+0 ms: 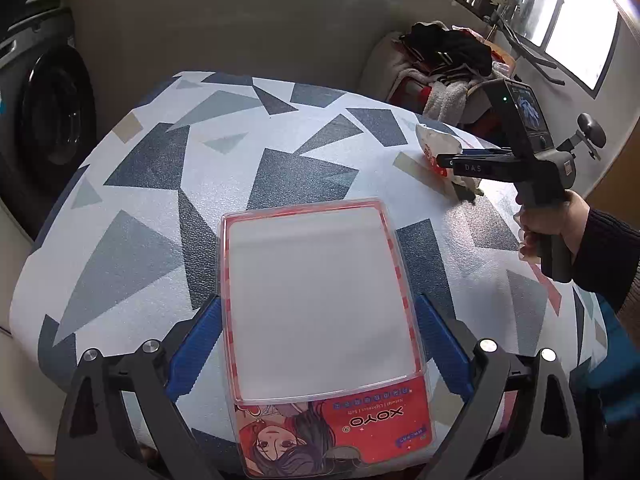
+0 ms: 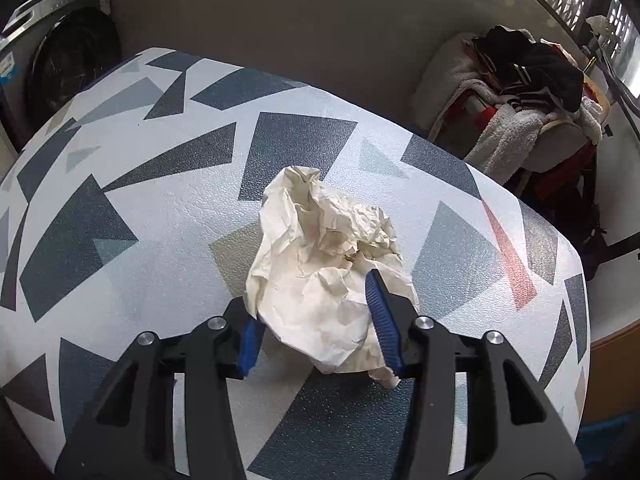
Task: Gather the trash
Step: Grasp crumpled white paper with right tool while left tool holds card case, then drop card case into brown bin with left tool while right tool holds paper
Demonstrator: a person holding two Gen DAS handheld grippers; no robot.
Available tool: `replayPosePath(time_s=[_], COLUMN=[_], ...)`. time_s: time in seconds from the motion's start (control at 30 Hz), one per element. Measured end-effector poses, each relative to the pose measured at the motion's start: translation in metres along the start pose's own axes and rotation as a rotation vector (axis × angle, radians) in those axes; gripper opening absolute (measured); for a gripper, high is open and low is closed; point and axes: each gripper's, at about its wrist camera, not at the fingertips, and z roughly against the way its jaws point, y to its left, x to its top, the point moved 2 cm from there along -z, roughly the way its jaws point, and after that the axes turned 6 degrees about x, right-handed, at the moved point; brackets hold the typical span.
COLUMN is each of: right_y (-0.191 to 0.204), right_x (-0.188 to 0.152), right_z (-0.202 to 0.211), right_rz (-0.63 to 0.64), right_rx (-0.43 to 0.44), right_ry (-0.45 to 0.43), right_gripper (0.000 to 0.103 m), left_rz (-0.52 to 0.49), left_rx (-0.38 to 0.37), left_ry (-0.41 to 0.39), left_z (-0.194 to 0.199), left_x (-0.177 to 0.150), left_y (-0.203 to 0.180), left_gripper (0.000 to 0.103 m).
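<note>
Left claw [image 1: 318, 344] clamped on red plastic package [image 1: 324, 320], right claw [image 2: 316, 320] gripping crumpled paper [image 2: 328, 264], patterned table [image 2: 120, 200]

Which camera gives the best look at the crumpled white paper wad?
The right wrist view: the crumpled white paper wad fills the centre between the right gripper fingers. The left wrist view shows it small, far off, partly hidden by that gripper.

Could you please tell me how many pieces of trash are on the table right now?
2: a clear plastic package with a red printed card between the left gripper fingers, and a crumpled cream paper wrapper between the right gripper fingers. Others may be out of view.
</note>
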Motion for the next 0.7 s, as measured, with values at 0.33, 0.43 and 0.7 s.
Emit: replayPosePath(time_s=[0.33,0.43,0.7], right_y=[0.003,0.006,0.011], right_x=[-0.059,-0.086,-0.155], right_z=[0.087,0.115,0.168], right_rz=[-0.078,-0.100,-0.225], right_rx=[0.204,0.218,0.247], right_ry=[-0.116,-0.145,-0.186], right_gripper=[0.041,0.041,0.041], left_rz=[-0.069,-0.095,-0.147], left_rx=[-0.079,-0.092,-0.110], left_ry=[-0.028,-0.028,-0.009], left_z=[0.011,0.016,0.034], left_x=[-0.012,-0.019,-0.054], left_y=[-0.025,-0.032,-0.045], left_gripper=[0.092,0.092,0.092])
